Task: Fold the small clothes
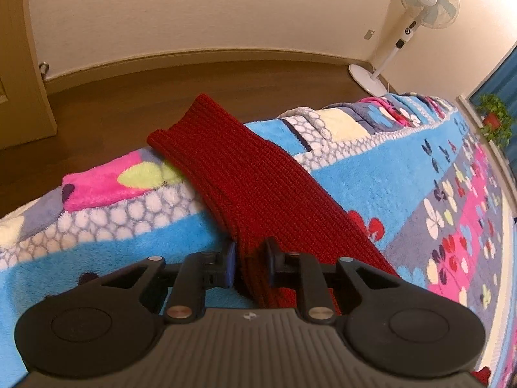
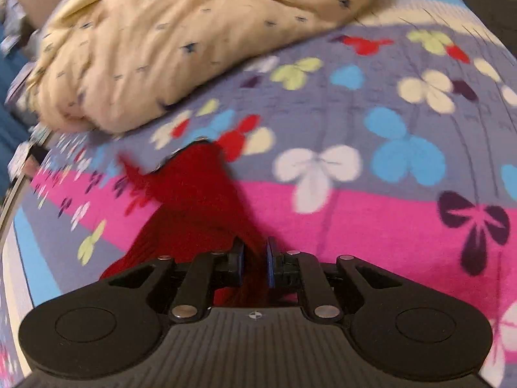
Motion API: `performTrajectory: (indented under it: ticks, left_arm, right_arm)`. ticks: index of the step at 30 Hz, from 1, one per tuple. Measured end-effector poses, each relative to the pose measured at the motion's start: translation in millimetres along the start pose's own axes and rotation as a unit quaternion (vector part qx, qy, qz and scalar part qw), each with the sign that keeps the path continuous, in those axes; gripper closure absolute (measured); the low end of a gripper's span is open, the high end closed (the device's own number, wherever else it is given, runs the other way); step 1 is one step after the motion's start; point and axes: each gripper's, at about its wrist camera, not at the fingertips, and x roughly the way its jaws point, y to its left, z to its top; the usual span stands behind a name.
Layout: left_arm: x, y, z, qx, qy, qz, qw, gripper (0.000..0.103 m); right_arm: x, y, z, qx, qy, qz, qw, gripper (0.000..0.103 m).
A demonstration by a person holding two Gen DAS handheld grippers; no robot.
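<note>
A dark red knitted garment (image 1: 255, 177) lies stretched over a bed covered by a bright flowered blanket (image 1: 371, 177). My left gripper (image 1: 250, 258) is shut on the near end of the red knit, which runs away from me toward the bed's edge. In the right wrist view, my right gripper (image 2: 255, 260) is shut on another bunched part of the same red knit (image 2: 194, 200), which trails forward over the pink and grey blanket (image 2: 371, 226). The view is blurred by motion.
A cream quilt (image 2: 168, 38) is heaped on the bed ahead of the right gripper. Beyond the bed's edge lie a brown wooden floor (image 1: 161, 97), a white standing fan (image 1: 416, 9) in the corner and a door (image 1: 19, 64) at left. A potted plant (image 1: 494, 113) stands far right.
</note>
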Motion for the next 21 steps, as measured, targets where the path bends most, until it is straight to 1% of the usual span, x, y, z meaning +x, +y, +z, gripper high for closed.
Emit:
performTrajectory:
  ticks: [1, 3, 4, 5, 6, 7, 8, 9, 10, 11, 12, 13, 14, 15, 16, 17, 18, 19, 20, 21]
  left_arm:
    - [0.1, 3.0, 0.5, -0.007, 0.001, -0.005, 1.0000, 0.080]
    - [0.2, 9.0, 1.4, -0.015, 0.003, -0.008, 0.9998, 0.079]
    - [0.6, 11.3, 1.6, -0.017, 0.007, -0.012, 0.9998, 0.079]
    - [0.8, 12.6, 1.6, -0.015, 0.009, -0.015, 0.9997, 0.079]
    - [0.5, 12.5, 1.6, -0.011, 0.010, -0.015, 0.9998, 0.079]
    - [-0.3, 11.8, 1.6, -0.005, 0.009, -0.015, 0.9998, 0.079]
    - [-0.8, 11.0, 1.6, 0.000, 0.009, -0.014, 0.9999, 0.078]
    - [-0.5, 10.6, 1.7, 0.003, 0.008, -0.014, 0.9999, 0.078]
    - [-0.2, 10.9, 1.7, 0.004, 0.008, -0.014, 0.9999, 0.078]
    - [0.2, 11.2, 1.7, 0.002, 0.009, -0.014, 0.9999, 0.078]
    - [0.9, 11.1, 1.9, 0.002, 0.010, -0.013, 0.9999, 0.078]
    - [1.3, 11.2, 2.1, 0.002, 0.010, -0.013, 0.9999, 0.078]
    - [1.5, 10.4, 2.2, 0.003, 0.009, -0.011, 0.9999, 0.078]
    - [1.9, 8.9, 2.6, 0.005, 0.009, -0.009, 0.9999, 0.078]
    - [2.1, 7.5, 2.8, 0.007, 0.008, -0.007, 0.9999, 0.078]
    - [2.5, 6.0, 2.9, 0.009, 0.007, -0.005, 0.9999, 0.078]
    - [2.9, 4.4, 3.0, 0.011, 0.007, -0.003, 0.9999, 0.078]
    - [3.0, 3.2, 2.8, 0.013, 0.006, -0.001, 0.9999, 0.078]
    - [2.8, 2.0, 2.2, 0.015, 0.005, 0.000, 0.9999, 0.077]
    - [2.4, 0.5, 1.5, 0.019, 0.004, 0.002, 0.9998, 0.077]
  right_arm:
    - [2.4, -2.7, 1.3, 0.005, -0.001, 0.002, 1.000, 0.089]
    - [4.6, -6.4, 10.7, -0.010, -0.013, -0.001, 1.000, 0.089]
    - [4.0, -6.5, 13.6, -0.018, -0.015, -0.002, 1.000, 0.086]
    - [3.7, -5.5, 15.7, -0.029, -0.013, -0.007, 0.999, 0.077]
    - [2.7, -2.1, 18.7, -0.042, -0.012, -0.015, 0.999, 0.072]
    - [1.0, 1.5, 21.8, -0.058, -0.015, -0.027, 0.998, 0.061]
    - [-1.3, 4.6, 24.6, -0.074, -0.023, -0.039, 0.996, 0.054]
    - [-1.3, 5.4, 29.2, -0.084, -0.032, -0.046, 0.995, 0.053]
    - [0.1, 3.1, 35.4, -0.085, -0.043, -0.054, 0.994, 0.056]
    - [-0.9, -2.5, 42.2, -0.077, -0.066, -0.092, 0.991, 0.063]
    - [1.5, -13.4, 53.3, -0.061, -0.089, -0.154, 0.982, 0.062]
    - [5.8, -27.0, 64.6, -0.032, -0.095, -0.185, 0.978, 0.063]
    - [10.1, -41.3, 75.1, -0.002, -0.086, -0.185, 0.979, 0.064]
    - [14.2, -51.6, 83.3, 0.018, -0.071, -0.170, 0.983, 0.065]
    - [14.7, -56.7, 88.1, 0.029, -0.066, -0.152, 0.986, 0.066]
    - [11.6, -56.8, 90.1, 0.029, -0.073, -0.127, 0.989, 0.066]
    - [7.6, -51.5, 90.2, 0.016, -0.080, -0.095, 0.992, 0.066]
    - [4.9, -41.9, 89.3, -0.006, -0.082, -0.052, 0.995, 0.064]
    - [2.6, -31.5, 87.3, -0.029, -0.081, -0.007, 0.996, 0.058]
    - [0.8, -19.2, 83.9, -0.057, -0.078, 0.038, 0.995, 0.053]
